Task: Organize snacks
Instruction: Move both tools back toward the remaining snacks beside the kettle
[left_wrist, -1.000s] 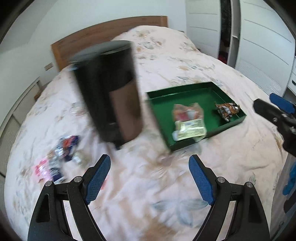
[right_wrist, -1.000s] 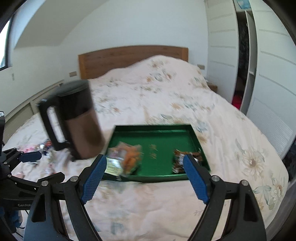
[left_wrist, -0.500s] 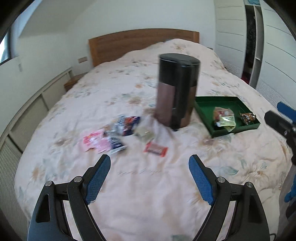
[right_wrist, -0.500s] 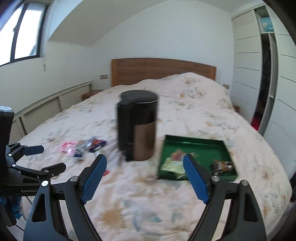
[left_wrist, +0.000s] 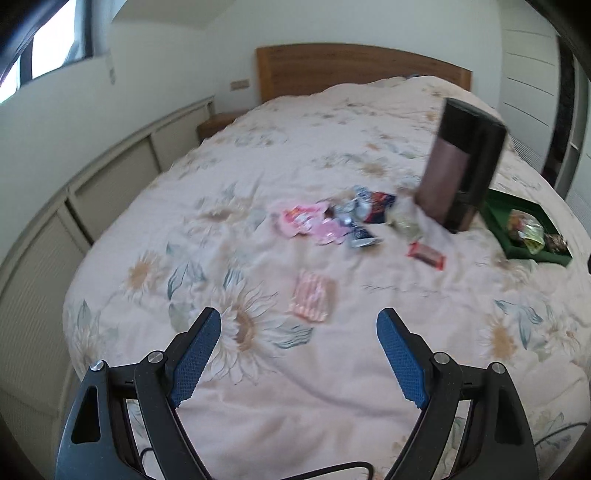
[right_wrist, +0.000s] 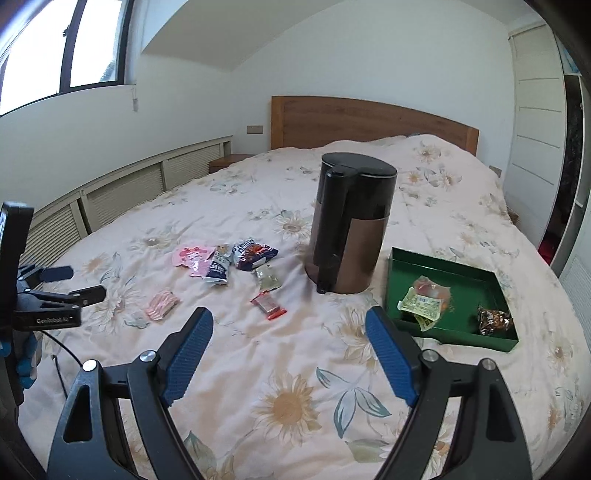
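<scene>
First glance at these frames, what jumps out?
A tall black and copper kettle stands upright mid-bed, oddly out of place on the floral bedspread. Left of it lies a loose scatter of snack packets; right of it sits a green tray already holding a few snacks. Both the left gripper and the right gripper are open and empty, short of the snacks.

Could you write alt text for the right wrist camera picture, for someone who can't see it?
A floral bedspread holds loose snack packets left of a tall black-and-bronze kettle, with a green tray of a few snacks on the right. The open, empty right hand-held gripper fills the foreground; the left hand-held gripper shows at the left edge.
</scene>
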